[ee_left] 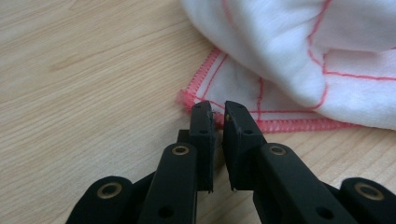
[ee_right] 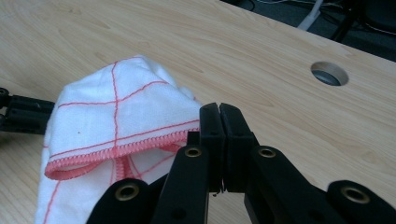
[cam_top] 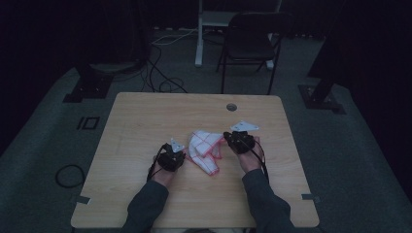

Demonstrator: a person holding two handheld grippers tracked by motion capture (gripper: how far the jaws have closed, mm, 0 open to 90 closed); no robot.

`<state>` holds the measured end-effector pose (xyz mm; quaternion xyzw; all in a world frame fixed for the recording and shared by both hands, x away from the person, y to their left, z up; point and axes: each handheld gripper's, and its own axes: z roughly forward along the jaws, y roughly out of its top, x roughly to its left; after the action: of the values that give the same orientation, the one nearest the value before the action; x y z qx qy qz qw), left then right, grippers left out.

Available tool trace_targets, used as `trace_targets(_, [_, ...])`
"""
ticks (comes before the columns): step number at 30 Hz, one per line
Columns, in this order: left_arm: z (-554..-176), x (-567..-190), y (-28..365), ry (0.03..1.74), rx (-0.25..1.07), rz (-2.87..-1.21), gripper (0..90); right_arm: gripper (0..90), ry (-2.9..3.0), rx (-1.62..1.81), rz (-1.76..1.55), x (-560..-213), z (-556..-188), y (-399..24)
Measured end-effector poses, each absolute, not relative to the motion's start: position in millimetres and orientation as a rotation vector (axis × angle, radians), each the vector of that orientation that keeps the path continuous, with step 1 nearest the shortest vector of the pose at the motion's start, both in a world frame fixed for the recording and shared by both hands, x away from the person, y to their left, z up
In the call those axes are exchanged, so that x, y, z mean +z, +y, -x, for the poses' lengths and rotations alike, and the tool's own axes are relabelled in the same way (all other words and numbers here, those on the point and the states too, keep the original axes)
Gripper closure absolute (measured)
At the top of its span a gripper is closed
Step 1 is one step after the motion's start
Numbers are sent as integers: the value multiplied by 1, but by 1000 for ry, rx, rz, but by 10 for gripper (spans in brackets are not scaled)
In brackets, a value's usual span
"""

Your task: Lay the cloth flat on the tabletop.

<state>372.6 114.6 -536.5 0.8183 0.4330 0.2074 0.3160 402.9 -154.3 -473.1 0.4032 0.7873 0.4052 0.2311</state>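
Cloth (cam_top: 204, 150) between both tongs

A rectangular light-wood table (cam_top: 145, 121) with rounded corners fills the lower middle of the high view, standing on a grey carpeted floor (cam_top: 48, 145). A round cable hole (cam_top: 231, 107) sits near its far edge, right of centre. Just below the frame's centre, a crumpled white cloth with red stitched lines and red hem (cam_top: 204, 150) lies directly on the wood.
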Motion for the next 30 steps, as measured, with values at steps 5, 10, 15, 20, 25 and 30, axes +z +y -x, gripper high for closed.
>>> trace_targets(5, [-374, -532, 108, 1126, 530, -2111, 820, 896, 2163, 1105, -1112, -475, -402, -160])
trace_targets(10, [-373, -533, 93, 1071, 540, -2166, 848, 896, 2161, 1101, -1119, -477, -402, -162])
trace_targets(15, [-373, -537, 93, 1076, 533, -2170, 867, 896, 2140, 1099, -1128, -472, -402, -170])
trace_targets(20, [-375, -536, 96, 1081, 560, -2187, 866, 896, 2114, 1095, -1141, -467, -401, -180])
trace_targets(25, [-376, -535, 100, 1088, 597, -2211, 865, 896, 2101, 1094, -1148, -465, -401, -186])
trace_targets(30, [-379, -535, 109, 1111, 639, -2219, 865, 896, 2092, 1090, -1155, -465, -398, -194])
